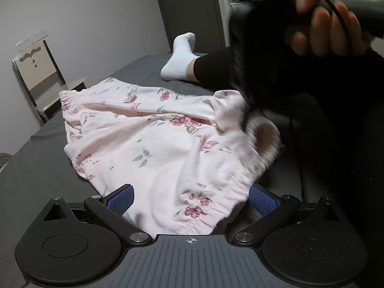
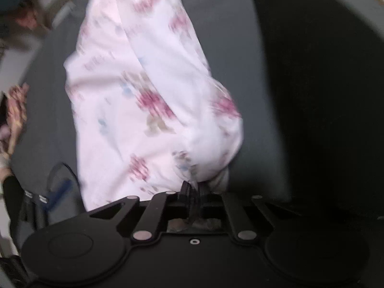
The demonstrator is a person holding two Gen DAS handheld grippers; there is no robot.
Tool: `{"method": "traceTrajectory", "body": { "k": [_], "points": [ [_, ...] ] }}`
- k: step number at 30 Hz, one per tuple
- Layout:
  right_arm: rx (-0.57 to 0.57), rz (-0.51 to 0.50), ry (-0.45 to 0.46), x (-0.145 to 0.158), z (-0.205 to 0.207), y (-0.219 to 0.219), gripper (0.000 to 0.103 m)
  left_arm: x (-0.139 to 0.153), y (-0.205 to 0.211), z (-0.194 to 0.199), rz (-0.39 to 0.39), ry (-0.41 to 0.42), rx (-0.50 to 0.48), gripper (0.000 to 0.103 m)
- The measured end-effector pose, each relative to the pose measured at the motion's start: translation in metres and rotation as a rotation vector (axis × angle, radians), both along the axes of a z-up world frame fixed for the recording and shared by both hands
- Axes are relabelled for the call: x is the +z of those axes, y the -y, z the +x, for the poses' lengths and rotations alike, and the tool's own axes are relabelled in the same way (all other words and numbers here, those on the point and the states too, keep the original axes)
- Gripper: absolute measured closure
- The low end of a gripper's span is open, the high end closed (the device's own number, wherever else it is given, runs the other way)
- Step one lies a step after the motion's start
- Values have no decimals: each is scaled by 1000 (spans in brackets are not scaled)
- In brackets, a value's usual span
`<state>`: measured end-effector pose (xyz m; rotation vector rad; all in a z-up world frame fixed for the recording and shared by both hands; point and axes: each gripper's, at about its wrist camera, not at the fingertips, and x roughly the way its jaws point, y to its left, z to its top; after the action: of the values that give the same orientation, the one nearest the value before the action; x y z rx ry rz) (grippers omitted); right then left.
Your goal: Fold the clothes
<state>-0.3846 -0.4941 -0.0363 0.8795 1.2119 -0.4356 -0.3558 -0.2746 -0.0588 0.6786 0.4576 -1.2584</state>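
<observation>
A pale pink garment (image 1: 156, 148) with a floral print lies spread on the dark grey bed sheet (image 1: 36, 168). My left gripper (image 1: 192, 200) is open. Its blue pads (image 1: 120, 199) stand on either side of the garment's elastic hem, which lies between them. At the upper right a hand (image 1: 331, 31) holds the right gripper over the garment's far right corner, where the cloth is lifted and blurred. In the right wrist view my right gripper (image 2: 194, 187) is shut on a bunched edge of the pink garment (image 2: 148, 96), which stretches away from it.
A person's leg in black with a white sock (image 1: 180, 57) rests on the bed behind the garment. A chair (image 1: 38, 72) stands off the bed's left side and a door (image 1: 189, 7) is at the back. Another patterned cloth (image 2: 16, 110) shows at the left edge.
</observation>
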Motion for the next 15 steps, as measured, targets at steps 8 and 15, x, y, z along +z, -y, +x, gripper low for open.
{"method": "traceTrajectory", "body": {
  "k": [8, 15],
  "points": [
    [39, -92, -130, -6, -6, -14, 85, -16, -1, -5, 51, -57, -13, 1],
    [73, -281, -13, 45, -12, -24, 58, 2, -13, 15, -76, -125, 28, 1]
  ]
}}
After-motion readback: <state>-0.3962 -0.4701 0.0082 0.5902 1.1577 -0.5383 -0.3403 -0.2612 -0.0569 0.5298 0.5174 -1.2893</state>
